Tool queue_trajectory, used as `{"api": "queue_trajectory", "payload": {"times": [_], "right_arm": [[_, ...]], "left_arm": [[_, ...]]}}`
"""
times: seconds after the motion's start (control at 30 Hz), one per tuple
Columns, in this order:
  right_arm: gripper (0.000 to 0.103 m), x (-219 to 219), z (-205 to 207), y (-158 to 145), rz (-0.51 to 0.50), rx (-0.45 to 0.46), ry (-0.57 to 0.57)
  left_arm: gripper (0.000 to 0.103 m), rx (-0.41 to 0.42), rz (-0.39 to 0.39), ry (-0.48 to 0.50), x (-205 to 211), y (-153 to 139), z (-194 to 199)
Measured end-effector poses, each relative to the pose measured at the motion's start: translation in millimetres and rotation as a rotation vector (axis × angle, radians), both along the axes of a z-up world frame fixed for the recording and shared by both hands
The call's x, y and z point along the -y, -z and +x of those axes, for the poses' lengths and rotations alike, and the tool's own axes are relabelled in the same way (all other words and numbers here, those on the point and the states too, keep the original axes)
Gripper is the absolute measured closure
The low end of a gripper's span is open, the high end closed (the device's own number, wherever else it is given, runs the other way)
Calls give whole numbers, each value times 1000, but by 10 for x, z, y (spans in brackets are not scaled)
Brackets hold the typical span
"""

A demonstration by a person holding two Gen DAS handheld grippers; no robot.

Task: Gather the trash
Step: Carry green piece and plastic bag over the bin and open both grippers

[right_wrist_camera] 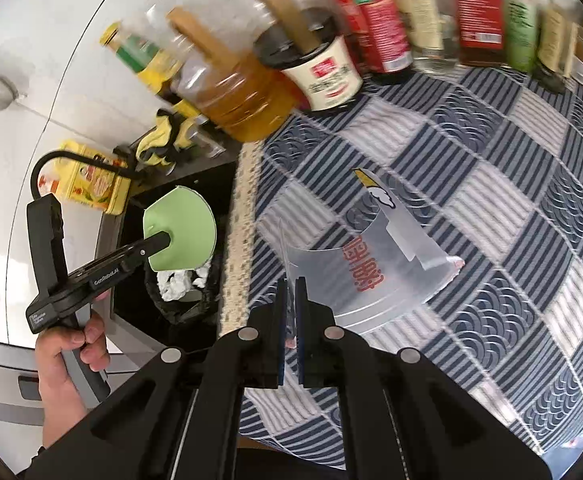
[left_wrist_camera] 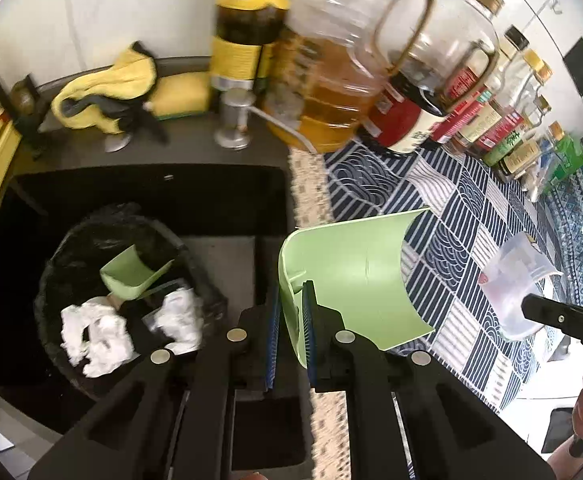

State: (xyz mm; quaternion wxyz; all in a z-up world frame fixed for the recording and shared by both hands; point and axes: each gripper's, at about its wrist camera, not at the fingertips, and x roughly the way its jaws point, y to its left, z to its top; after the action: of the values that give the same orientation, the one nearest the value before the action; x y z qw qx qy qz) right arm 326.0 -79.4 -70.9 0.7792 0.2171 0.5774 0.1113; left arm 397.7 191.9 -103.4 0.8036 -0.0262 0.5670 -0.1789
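Green plastic, a curved cup fragment [left_wrist_camera: 347, 276], sits clamped in the jaws of the left gripper [left_wrist_camera: 291, 320], held over the seam between the dark sink [left_wrist_camera: 219, 192] and the patterned cloth [left_wrist_camera: 443, 208]. Only the left wrist view looks down into the black-lined bin [left_wrist_camera: 123, 292] inside the sink, where a second green piece [left_wrist_camera: 131, 276] and crumpled white tissues [left_wrist_camera: 95, 332] lie (the right view catches just the bin's rim). The right gripper [right_wrist_camera: 290, 320] has its jaws pressed together on the edge of a clear plastic cup [right_wrist_camera: 375, 268] lying on its side over the cloth-covered surface. Oil and sauce bottles [left_wrist_camera: 331, 80] crowd the back edge by the white wall; the cloth in front of them lies open.
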Motion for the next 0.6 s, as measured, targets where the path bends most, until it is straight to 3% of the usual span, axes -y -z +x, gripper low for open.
{"api": "queue_trajectory", "payload": {"times": [0.6], "right_arm": [[98, -1507, 241, 150, -20, 3, -174]], "left_arm": [[93, 25, -13, -127, -1365, 142, -262]]}}
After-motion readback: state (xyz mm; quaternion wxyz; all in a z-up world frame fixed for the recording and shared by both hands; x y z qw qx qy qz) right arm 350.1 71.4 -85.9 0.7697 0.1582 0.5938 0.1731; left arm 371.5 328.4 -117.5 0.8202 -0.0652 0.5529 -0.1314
